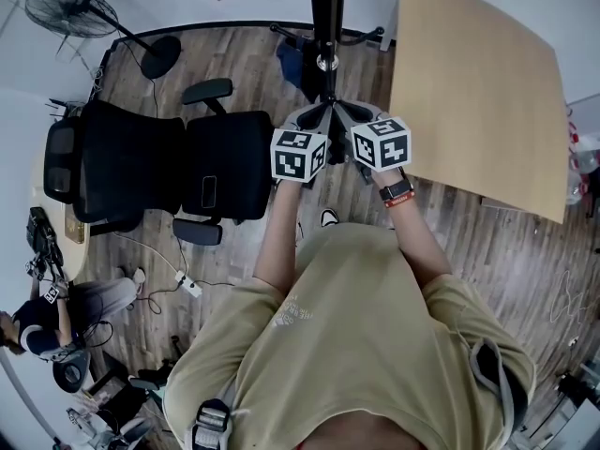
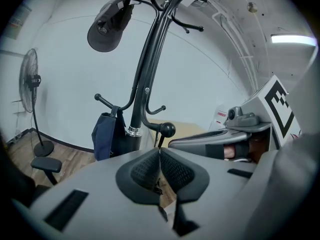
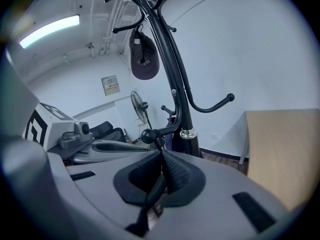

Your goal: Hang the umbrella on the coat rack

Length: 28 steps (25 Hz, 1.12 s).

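Near the coat rack (image 1: 327, 26), the left gripper (image 2: 159, 153) and right gripper (image 3: 162, 155) both pinch a thin dark strap (image 3: 151, 196) that slants up to a ball-tipped hook (image 3: 149, 135). The umbrella's body is hidden, so its axis cannot be told. The wall notice (image 3: 110, 85) is unreadable.

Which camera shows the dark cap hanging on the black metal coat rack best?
The left gripper view: the dark cap appears large, underside showing, on an upper hook of the black metal coat rack. The right gripper view shows it smaller. The head view doesn't clearly show it.
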Tool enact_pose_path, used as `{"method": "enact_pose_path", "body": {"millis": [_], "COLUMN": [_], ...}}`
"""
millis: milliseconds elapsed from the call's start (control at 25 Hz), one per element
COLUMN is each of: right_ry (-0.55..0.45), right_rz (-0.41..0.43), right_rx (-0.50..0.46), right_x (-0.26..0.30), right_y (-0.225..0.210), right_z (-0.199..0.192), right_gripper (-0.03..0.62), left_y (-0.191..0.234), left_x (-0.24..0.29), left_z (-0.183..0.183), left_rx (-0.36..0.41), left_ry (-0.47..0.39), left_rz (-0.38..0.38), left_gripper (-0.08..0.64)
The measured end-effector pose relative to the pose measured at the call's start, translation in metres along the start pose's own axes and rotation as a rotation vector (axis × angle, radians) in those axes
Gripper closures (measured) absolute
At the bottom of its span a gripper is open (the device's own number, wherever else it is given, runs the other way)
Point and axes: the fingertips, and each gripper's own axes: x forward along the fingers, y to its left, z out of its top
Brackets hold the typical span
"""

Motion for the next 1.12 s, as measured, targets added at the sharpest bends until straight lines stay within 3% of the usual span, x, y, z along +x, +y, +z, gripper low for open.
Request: {"method": "enact_pose_path", "body": {"millis": [320,520,920,1120], "right_ry": [-0.075,-0.143,-0.246,-0.295], "right_rz": [-0.033,-0.063,-0.135,-0.152], "right_rx": [0.019,0.015,-0.065,-0.097], "right_x": [-0.024,-0.045,-0.087,-0.106], "right_y": [-0.002,-0.003,-0.004,0.000], "right_z": [0.005,0.009,0.018,0.021], "right_gripper": [0.577,0.577,0.577,0.577], "left_y": [-0.002,-0.012,-0.035,-0.040], "left_x": [-0.022,-0.037,-0.066,-0.079], "left_z": [0.003,0.009,0.029,0.038], "left_rx": [-0.038,-0.053,0.003,0.020], "left_ry": [-0.059,-0.121,-0.229,-0.316], "left_rz": [0.035,0.019,0.039,0.095], "left_gripper": [0.535,0.537,0.537,0.537]}}
